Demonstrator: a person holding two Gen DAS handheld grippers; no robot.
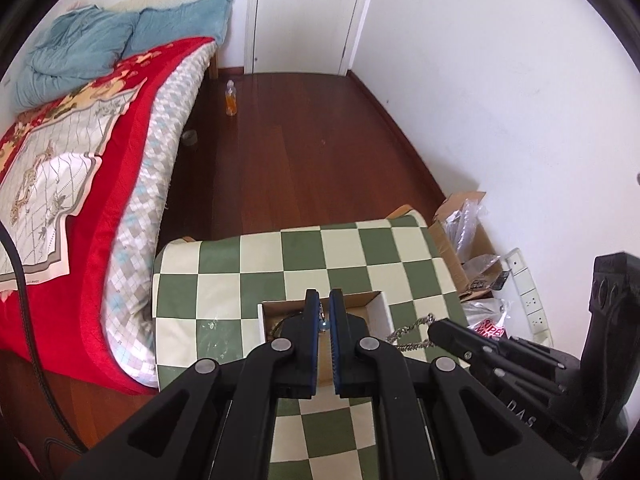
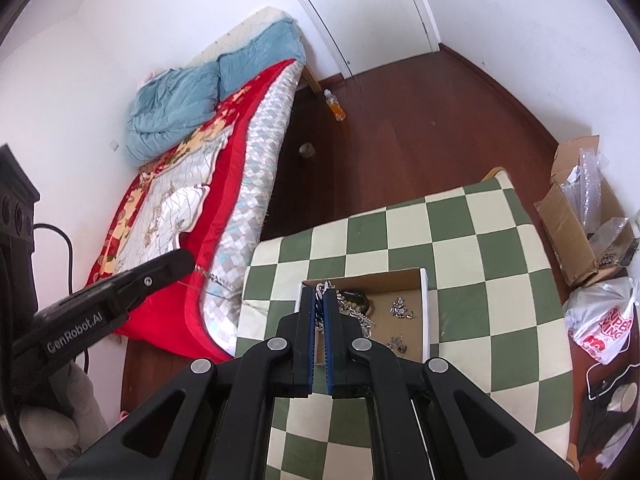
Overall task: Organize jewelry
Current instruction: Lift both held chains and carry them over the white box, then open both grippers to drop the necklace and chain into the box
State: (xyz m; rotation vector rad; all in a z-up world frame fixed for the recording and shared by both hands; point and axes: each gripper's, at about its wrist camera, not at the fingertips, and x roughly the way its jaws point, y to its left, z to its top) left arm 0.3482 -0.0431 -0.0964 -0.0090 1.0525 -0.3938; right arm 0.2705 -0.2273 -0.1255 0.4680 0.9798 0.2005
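A shallow cardboard box [image 2: 400, 278] sits on a green-and-cream checked table [image 2: 480, 280] and holds a tangle of silver chains [image 2: 356, 312] and small loose pieces [image 2: 400, 308]. My right gripper [image 2: 319, 294] is above the box's left end, shut on a chunky silver chain [image 2: 322, 290]. In the left wrist view my left gripper [image 1: 325, 300] hangs over the same box [image 1: 372, 300], shut on a thin chain with a small blue bead [image 1: 323, 320]. The right gripper's tip [image 1: 434, 327] there carries the silver chain [image 1: 412, 330]. The left gripper's tip [image 2: 188, 260] trails its thin chain [image 2: 212, 278].
A bed with a red blanket [image 2: 168, 200] stands left of the table. An open cardboard carton [image 2: 576, 220] with plastic wrap and a plastic bag [image 2: 604, 328] lie on the floor to the right. A bottle [image 2: 334, 106] stands on the wooden floor near the door.
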